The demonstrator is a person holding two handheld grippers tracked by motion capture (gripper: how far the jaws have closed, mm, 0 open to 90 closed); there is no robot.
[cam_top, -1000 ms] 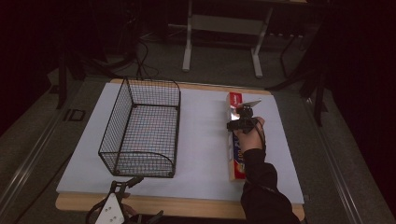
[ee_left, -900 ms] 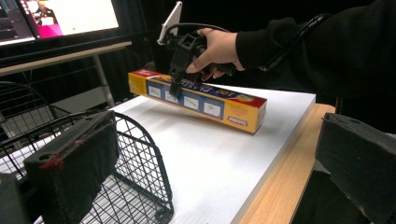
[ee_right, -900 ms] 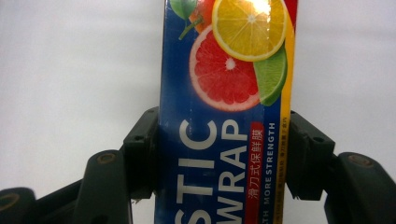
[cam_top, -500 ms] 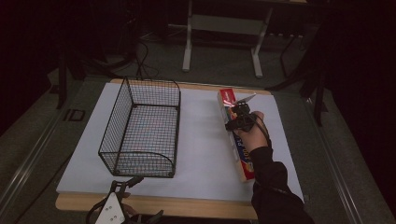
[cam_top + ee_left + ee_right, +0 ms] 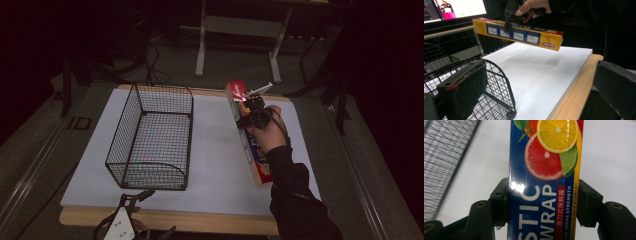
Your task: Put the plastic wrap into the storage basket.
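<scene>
Right tongs [image 5: 541, 205] clamping wrap box [image 5: 544, 182], basket [image 5: 152, 137] beside

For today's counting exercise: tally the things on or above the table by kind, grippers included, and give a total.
Wire basket: 1
Plastic wrap box: 1
Grippers: 2, the left gripper and the right gripper
Total: 4

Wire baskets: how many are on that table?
1. The single black wire basket stands on the left part of the white board, empty as far as I can see. The box of plastic wrap is held above the board by the right hand-held gripper.
</scene>
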